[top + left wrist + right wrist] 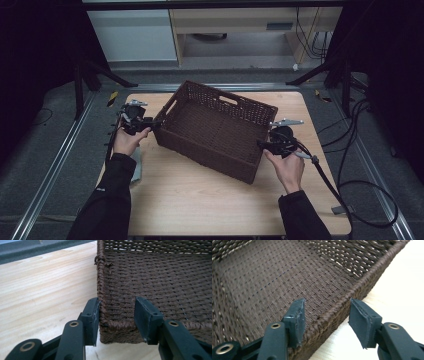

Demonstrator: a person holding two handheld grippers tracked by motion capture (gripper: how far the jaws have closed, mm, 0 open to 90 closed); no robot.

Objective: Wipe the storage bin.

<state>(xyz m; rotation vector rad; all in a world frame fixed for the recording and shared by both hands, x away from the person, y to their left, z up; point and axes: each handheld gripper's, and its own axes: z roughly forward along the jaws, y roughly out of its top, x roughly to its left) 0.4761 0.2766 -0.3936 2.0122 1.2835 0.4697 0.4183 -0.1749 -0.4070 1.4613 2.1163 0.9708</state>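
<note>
A pale wooden surface (pixel 200 195) stands on grey carpeted floor (pixel 50 150) between metal rails (pixel 55 165). Beyond it, a white cabinet (pixel 132 35) and light wooden furniture (pixel 235 25); dark walls either side.

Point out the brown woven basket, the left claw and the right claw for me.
Brown woven wicker basket (pixel 240 106): high view, far wall's rim.
Left claw (pixel 116 315): left gripper view, midway between its fingertips, astride the basket's corner.
Right claw (pixel 327 317): right gripper view, midway between its fingertips, astride the rim.

A lab recording bay: a wooden table (pixel 200 200) ringed by aluminium rails (pixel 50 170), black stand legs (pixel 100 75) upper left, loose cables (pixel 360 150) at right, grey carpet (pixel 30 200).
</note>
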